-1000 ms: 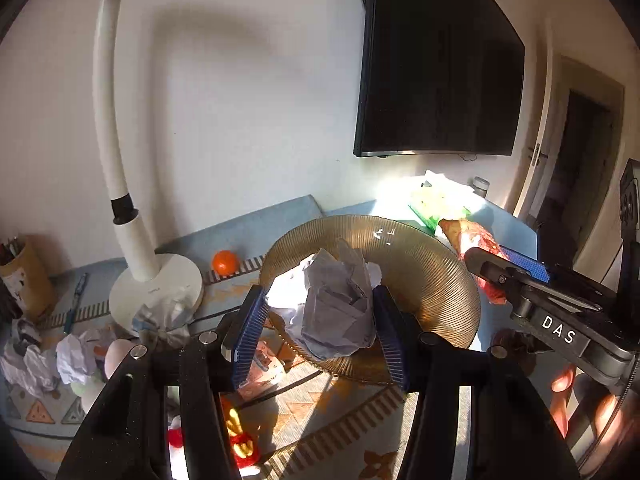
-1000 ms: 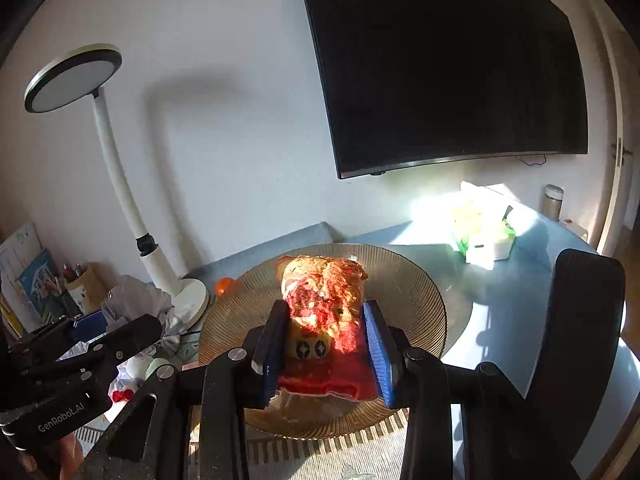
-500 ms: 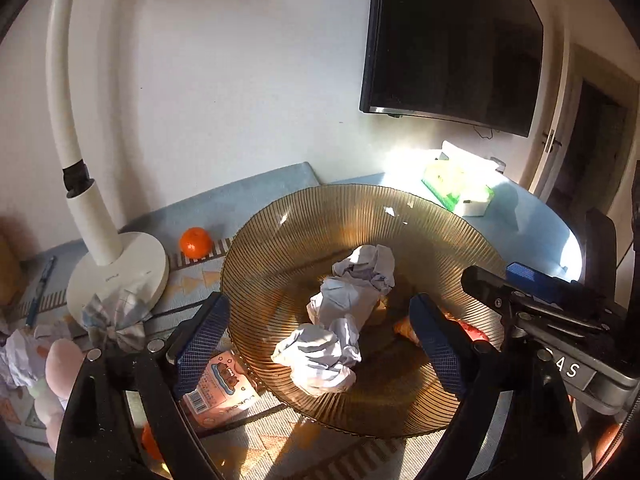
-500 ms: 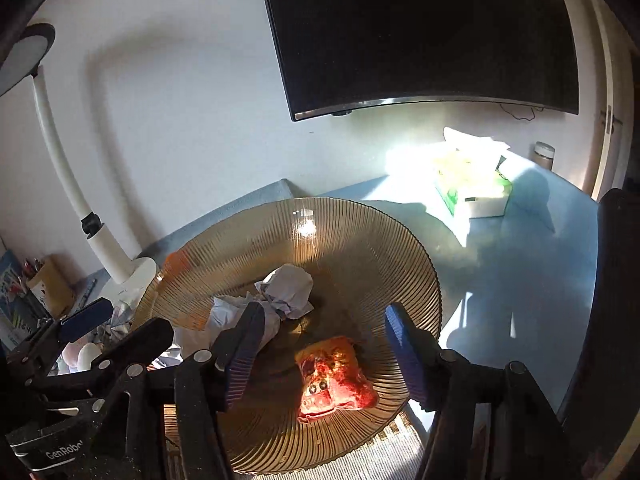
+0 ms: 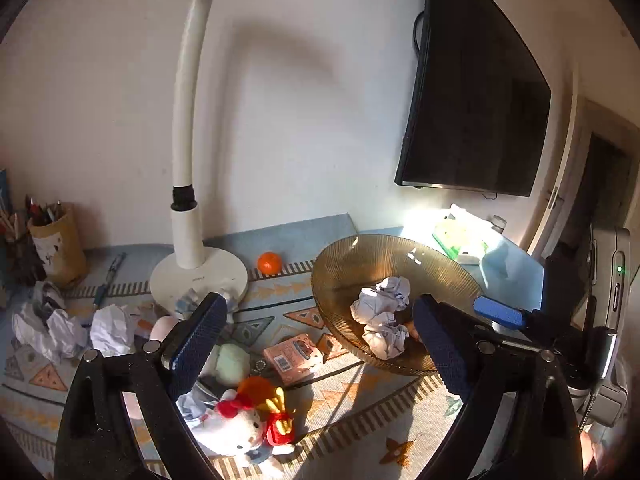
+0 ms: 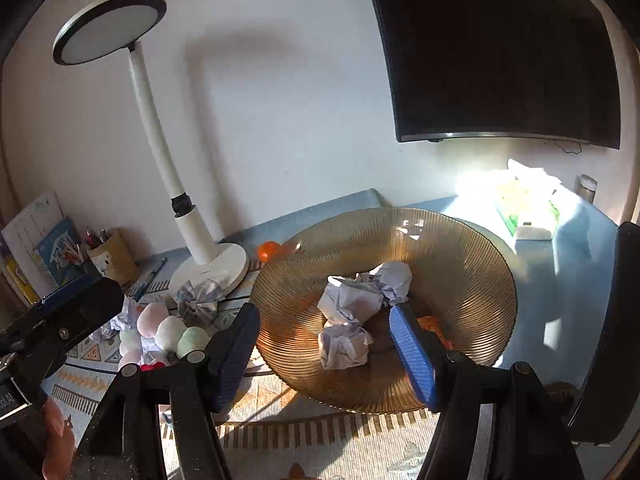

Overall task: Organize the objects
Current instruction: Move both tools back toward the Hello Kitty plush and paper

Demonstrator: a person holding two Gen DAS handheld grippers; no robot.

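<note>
Inside the ribbed amber glass bowl [image 6: 460,248] lie crumpled white paper balls [image 6: 348,304]; both hand-held grippers, left [image 5: 320,344] and right [image 6: 324,348], just opened, empty. Careless reaching could knock the bowl's rim.

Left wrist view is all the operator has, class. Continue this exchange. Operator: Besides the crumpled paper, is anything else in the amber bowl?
Observer: Yes. The right wrist view shows an orange-red packet in the bowl. It lies beside the crumpled paper, partly behind a pad of the right gripper.
Operator: Are the right jaws holding it?
Observer: No. They have just been opening and stand open, with nothing pressed between them.
Operator: What does the lamp head look like?
Observer: The lamp has a round, tilted head with a white face and a dark rim.
</note>
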